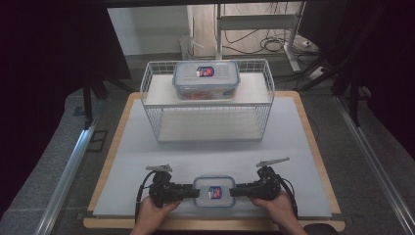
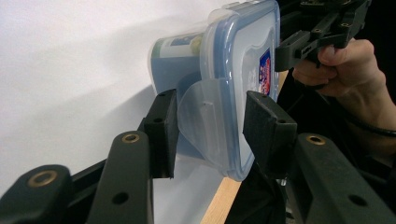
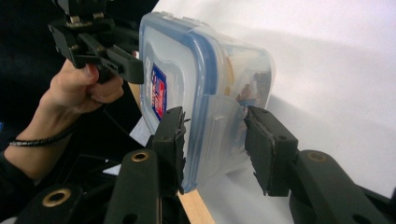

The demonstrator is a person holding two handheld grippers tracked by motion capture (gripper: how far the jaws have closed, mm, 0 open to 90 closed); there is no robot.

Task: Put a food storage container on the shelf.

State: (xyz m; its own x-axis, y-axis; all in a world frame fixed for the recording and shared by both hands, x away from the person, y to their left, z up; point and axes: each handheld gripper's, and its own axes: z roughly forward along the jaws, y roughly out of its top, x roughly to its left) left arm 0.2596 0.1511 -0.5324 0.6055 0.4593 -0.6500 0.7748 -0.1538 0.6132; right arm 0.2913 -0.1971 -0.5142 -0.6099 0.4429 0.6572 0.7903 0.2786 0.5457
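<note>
- High view: a small lidded container (image 1: 214, 190) sits at the near edge of the tabletop (image 1: 147, 147), between the left gripper (image 1: 192, 191) and the right gripper (image 1: 234, 190), one at each short end. A bigger lidded box (image 1: 206, 79) rests on the upper shelf of a white wire rack (image 1: 151, 93) farther back
- Left gripper view: the jaws straddle the container's end, one pad against the base beside the clear latch flap (image 2: 205, 119), the other against the blue-rimmed lid; they look clamped on it. The hinged flap could give under pressure, so the firm rim is the better purchase
- Right gripper view: the right jaws bracket the opposite end. The pad on the lid side touches; the other stands just beside the wall, and I cannot tell whether it presses. Contents show dimly through the wall, so I judge it light to moderate, rigid, with smooth plastic that may slip; gripping both ends evenly and keeping it level seems wise
</note>
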